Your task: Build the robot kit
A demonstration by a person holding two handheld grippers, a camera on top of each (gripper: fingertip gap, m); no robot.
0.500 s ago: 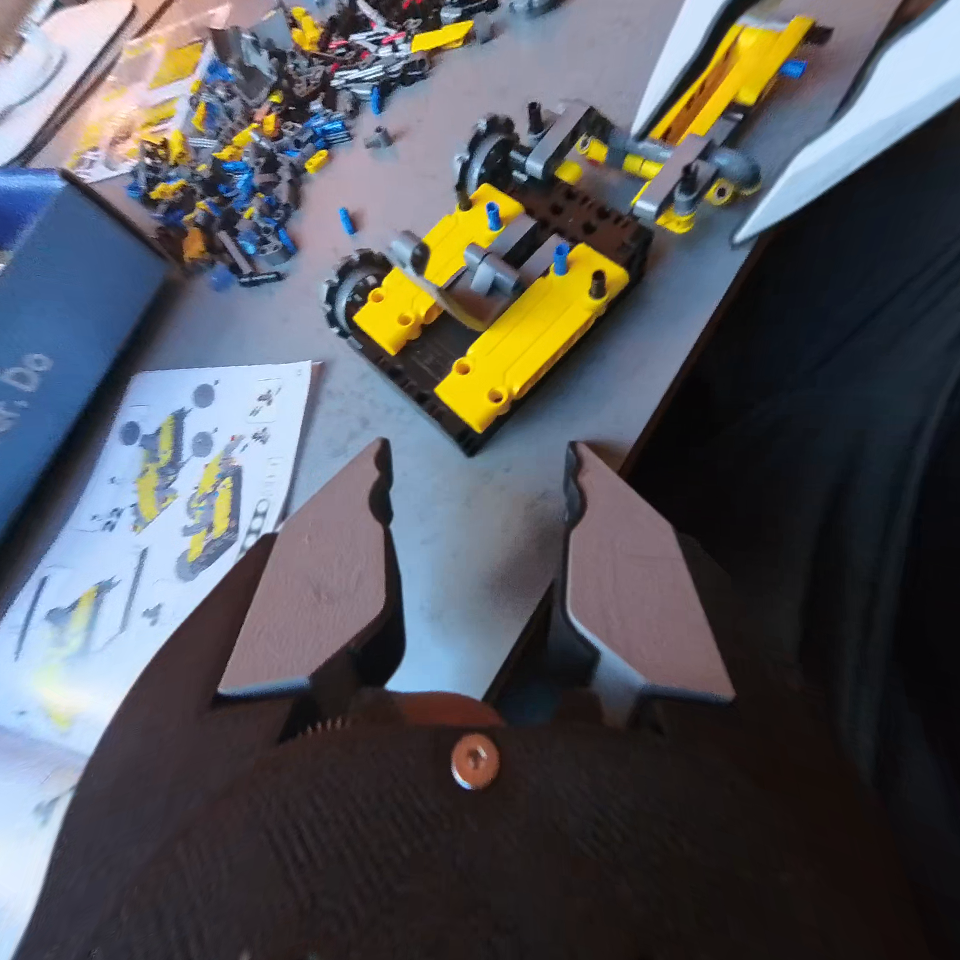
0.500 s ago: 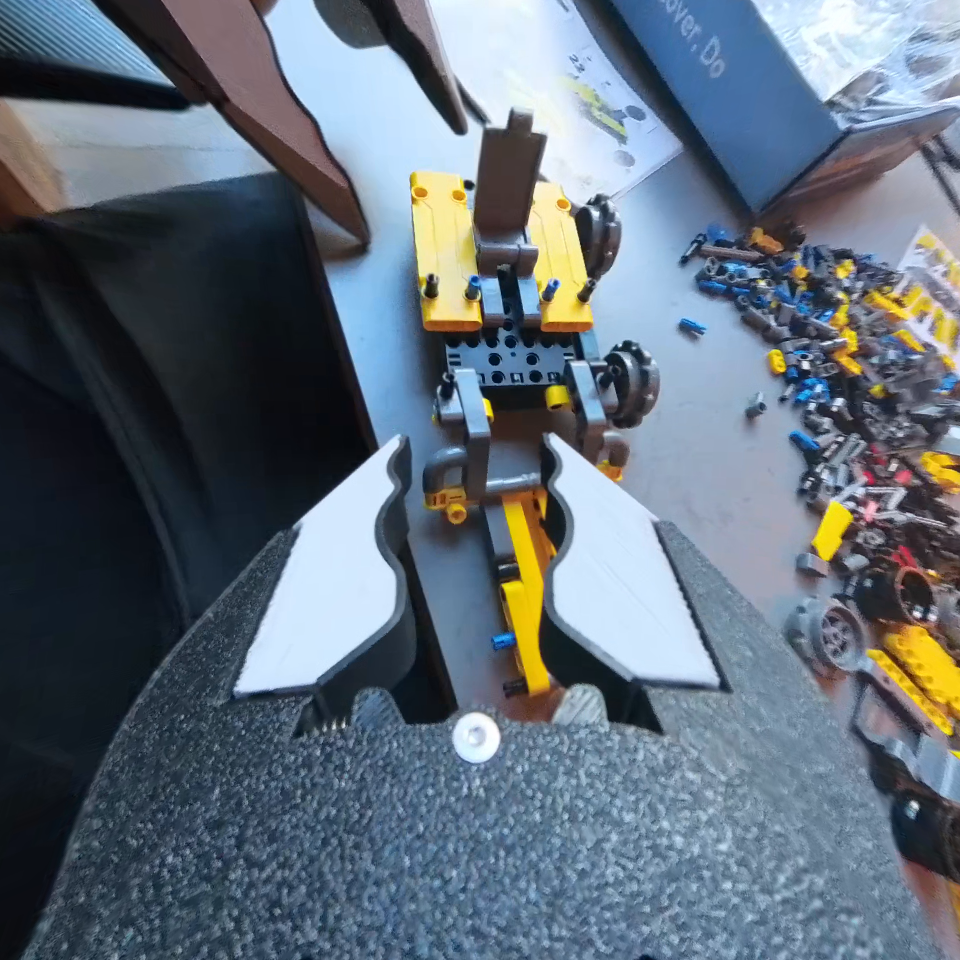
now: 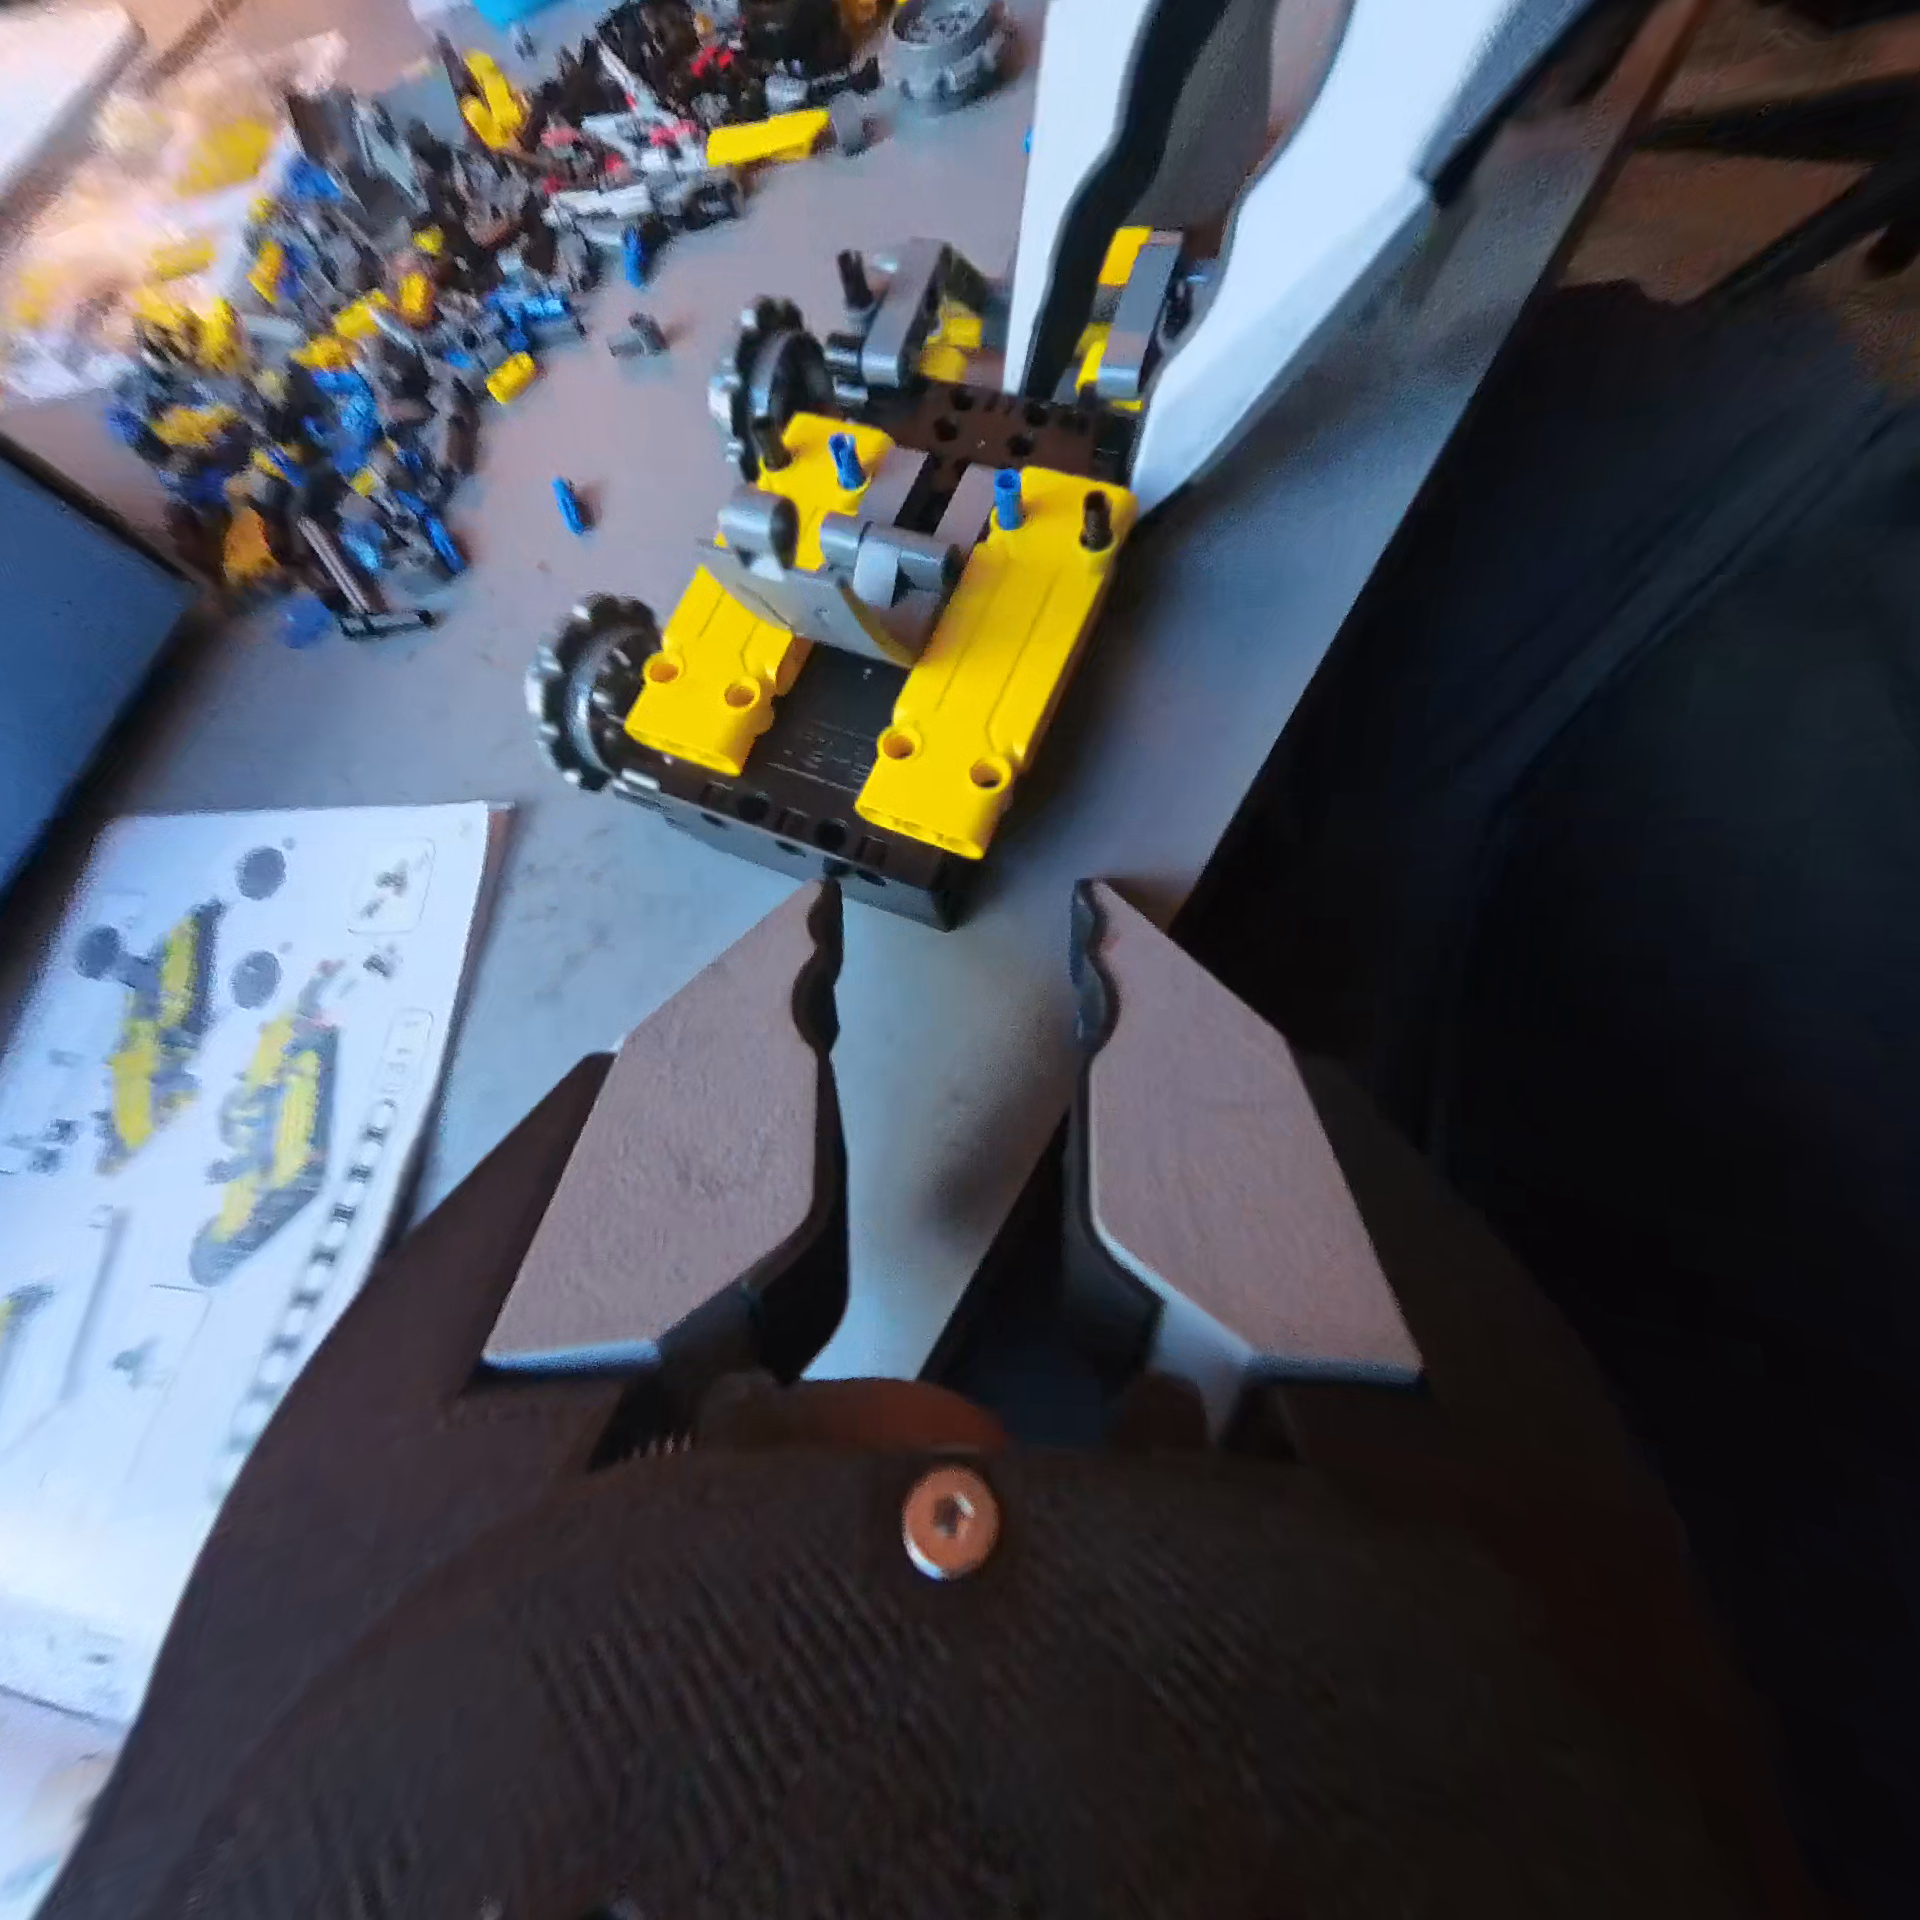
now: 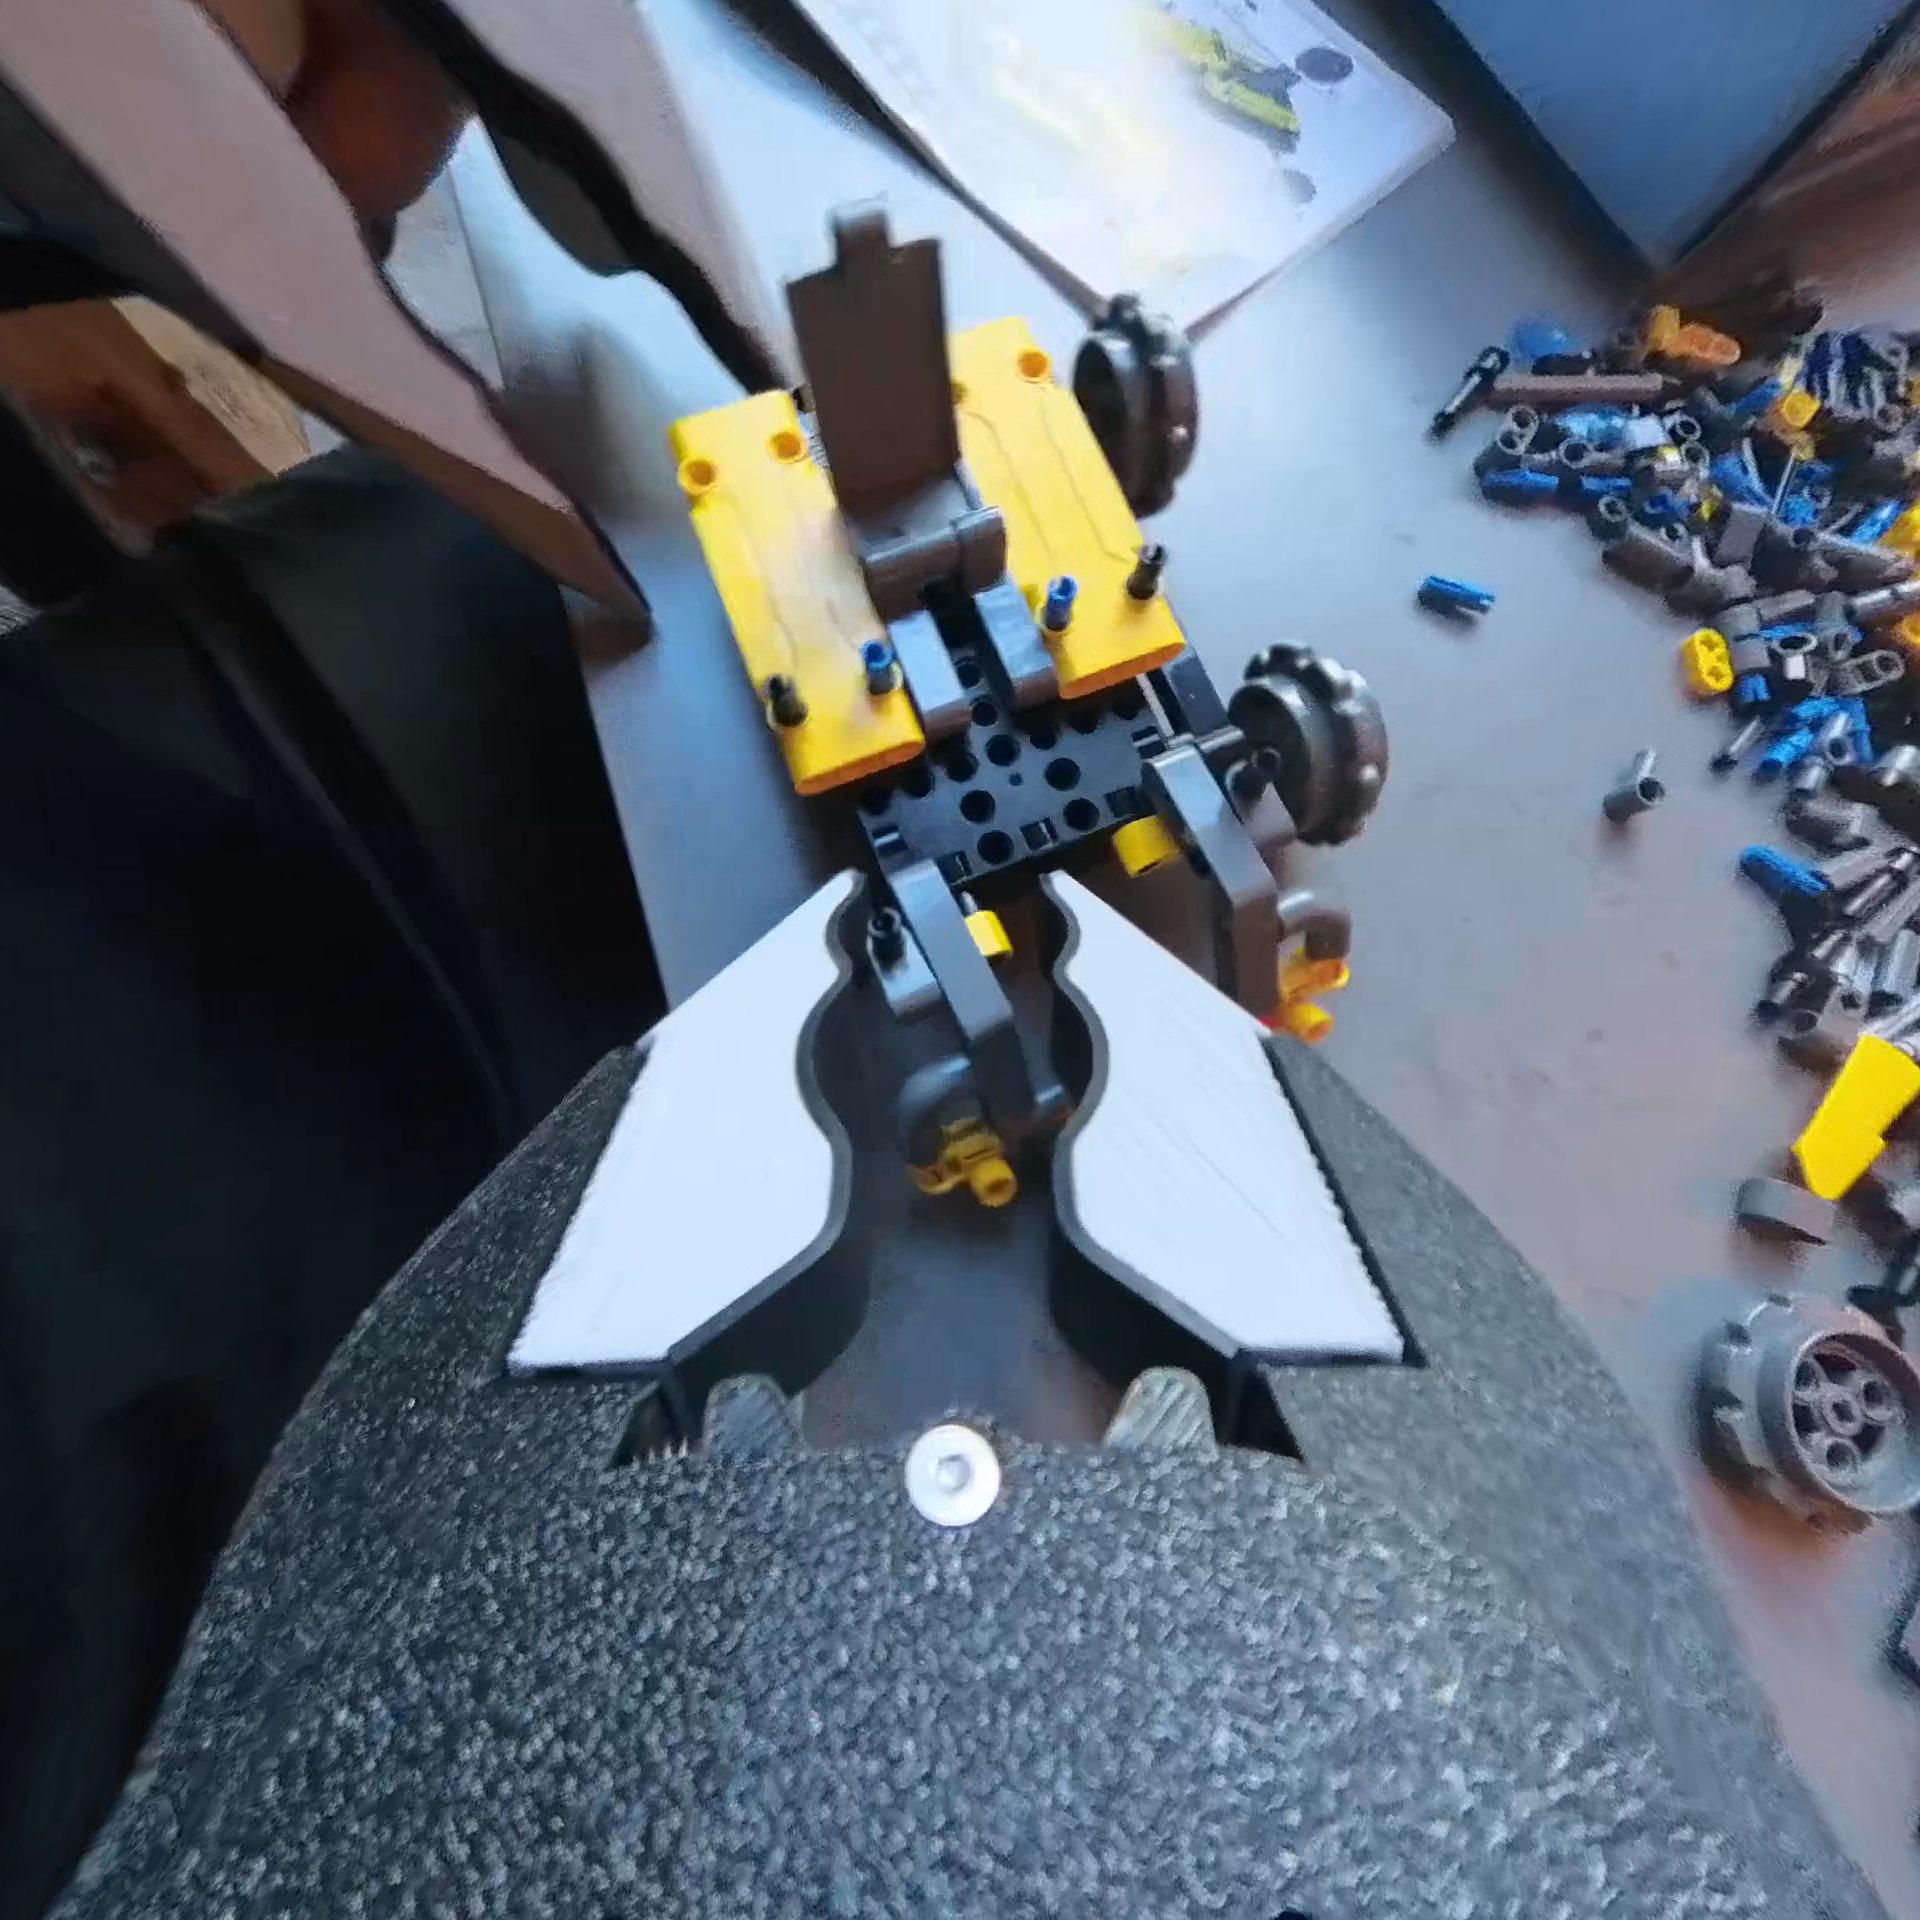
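A yellow and black brick vehicle model (image 3: 966, 644) with black toothed wheels stands on the grey table (image 3: 644, 935), close to its edge. My left gripper (image 3: 956, 914) is open and empty, its brown fingertips just short of the model's black rear end. My right gripper (image 4: 954, 894) is open, and its white fingers straddle a dark grey arm (image 4: 966, 997) at the model's (image 4: 790, 582) front, with a gap showing on the left. Its white fingers (image 3: 1049, 208) show beyond the model in the left wrist view. The left gripper's brown fingers (image 4: 312, 260) show at the far end in the right wrist view.
A pile of loose blue, yellow and dark parts (image 3: 343, 416) (image 4: 1766, 623) lies beside the model. A printed instruction sheet (image 3: 208, 1091) and a blue box (image 3: 73, 623) lie nearby. A grey wheel hub (image 4: 1829, 1413) lies loose. Dark cloth (image 3: 1558, 935) fills the space past the table edge. The tips of one gripper are about 8 cm away from the tips of the other.
My right gripper moved forward and sideways off the yellow boom onto the grey arm, and its jaws narrowed. My left gripper moved closer to the model's rear.
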